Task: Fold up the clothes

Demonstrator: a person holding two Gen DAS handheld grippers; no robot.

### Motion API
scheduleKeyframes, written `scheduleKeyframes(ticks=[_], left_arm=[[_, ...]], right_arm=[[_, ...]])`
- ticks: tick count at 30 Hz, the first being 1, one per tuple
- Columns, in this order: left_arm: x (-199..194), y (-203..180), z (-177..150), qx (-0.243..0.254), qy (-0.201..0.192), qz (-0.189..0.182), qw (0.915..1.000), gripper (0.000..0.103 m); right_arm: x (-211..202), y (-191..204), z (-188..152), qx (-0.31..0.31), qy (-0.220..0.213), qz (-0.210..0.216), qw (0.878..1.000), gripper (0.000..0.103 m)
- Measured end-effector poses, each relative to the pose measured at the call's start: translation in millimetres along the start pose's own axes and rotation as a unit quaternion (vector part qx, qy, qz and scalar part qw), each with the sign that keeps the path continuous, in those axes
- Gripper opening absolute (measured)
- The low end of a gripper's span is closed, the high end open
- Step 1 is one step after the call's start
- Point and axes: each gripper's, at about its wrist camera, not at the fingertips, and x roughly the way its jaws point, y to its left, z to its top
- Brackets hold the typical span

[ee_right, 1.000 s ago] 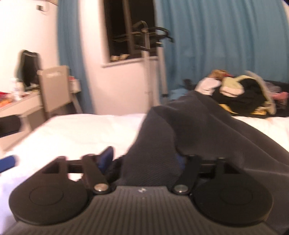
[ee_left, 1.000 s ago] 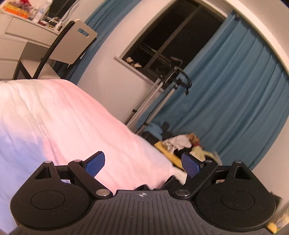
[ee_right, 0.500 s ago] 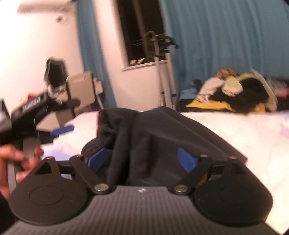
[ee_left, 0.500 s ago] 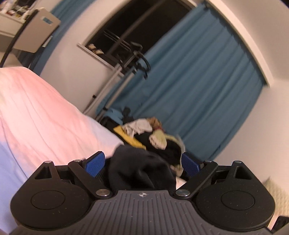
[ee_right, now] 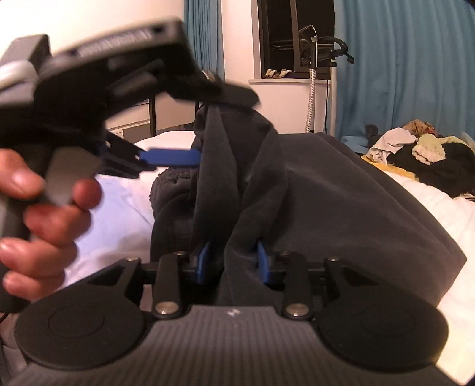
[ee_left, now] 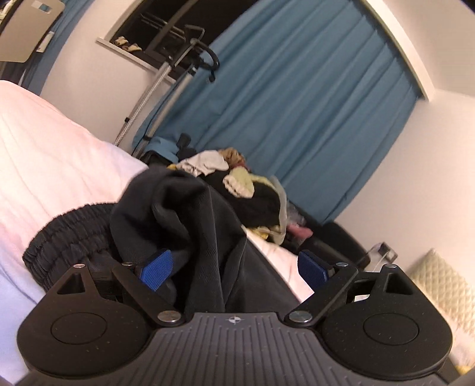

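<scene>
In the right wrist view, the right gripper point(ee_right: 233, 261) is seen nearest, its blue fingers point(ee_right: 204, 259) drawn close together and pinching a bunched fold of the dark grey garment point(ee_right: 326, 190). The cloth is lifted from that pinch and is draped away to the right over the white bed point(ee_right: 439, 219). A gathered elastic waistband point(ee_right: 169, 181) is visible lower down on the left, resting on the sheet. Just beyond, the left gripper point(ee_right: 184, 130) is held in a hand point(ee_right: 38, 219) at the left of the frame, blurred; one blue finger point(ee_right: 169, 157) is pointed at the raised fold, and the upper arm of the tool is seen touching the top of the cloth.

In the left wrist view, the fingers point(ee_left: 156, 268) of the left gripper point(ee_left: 234, 267) are spread wide, with the dark grey garment point(ee_left: 190, 219) heaped between them and against the left pad; the right pad is kept clear of the fabric. The waistband point(ee_left: 68, 237) is laid on the bed point(ee_left: 44, 166) to the left.

Further off, a pile of mixed clothes point(ee_left: 246, 190) is seen at the far edge of the bed. Behind it, a blue curtain point(ee_left: 297, 104) is hung beside a dark window point(ee_left: 142, 26), and a metal stand point(ee_left: 166, 74) is placed in front of the wall.
</scene>
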Motion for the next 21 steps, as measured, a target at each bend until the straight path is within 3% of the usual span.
scheduleKeyframes(ticks=[5, 10, 12, 14, 15, 18, 21], left_arm=[[29.8, 6.3, 1.3, -0.009, 0.008, -0.007, 0.9999, 0.093], [52.6, 24.1, 11.6, -0.017, -0.002, 0.054, 0.9984, 0.091], [54.5, 33.7, 16.4, -0.028, 0.0, 0.085, 0.996, 0.073], [50.7, 41.5, 17.7, -0.042, -0.006, 0.109, 0.9931, 0.048], [47.9, 44.3, 17.9, -0.052, -0.01, 0.12, 0.9914, 0.043], [43.3, 30.1, 18.0, -0.013, -0.029, 0.142, 0.9893, 0.037], [42.6, 33.8, 17.6, -0.024, -0.025, 0.149, 0.9882, 0.037]], right_arm=[[-9.7, 1.3, 4.6, -0.02, 0.002, 0.006, 1.0, 0.018], [-7.5, 6.6, -1.2, -0.046, 0.013, -0.001, 0.999, 0.018], [-6.0, 7.5, -3.6, -0.048, 0.015, -0.003, 0.999, 0.018], [-5.7, 7.0, -4.4, -0.043, 0.013, -0.005, 0.999, 0.019], [-5.5, 6.0, -4.7, -0.038, 0.012, -0.005, 0.999, 0.019], [-4.8, 2.9, -4.6, -0.018, 0.016, -0.005, 1.0, 0.021], [-6.3, 5.3, -6.6, -0.011, 0.015, -0.008, 1.0, 0.023]])
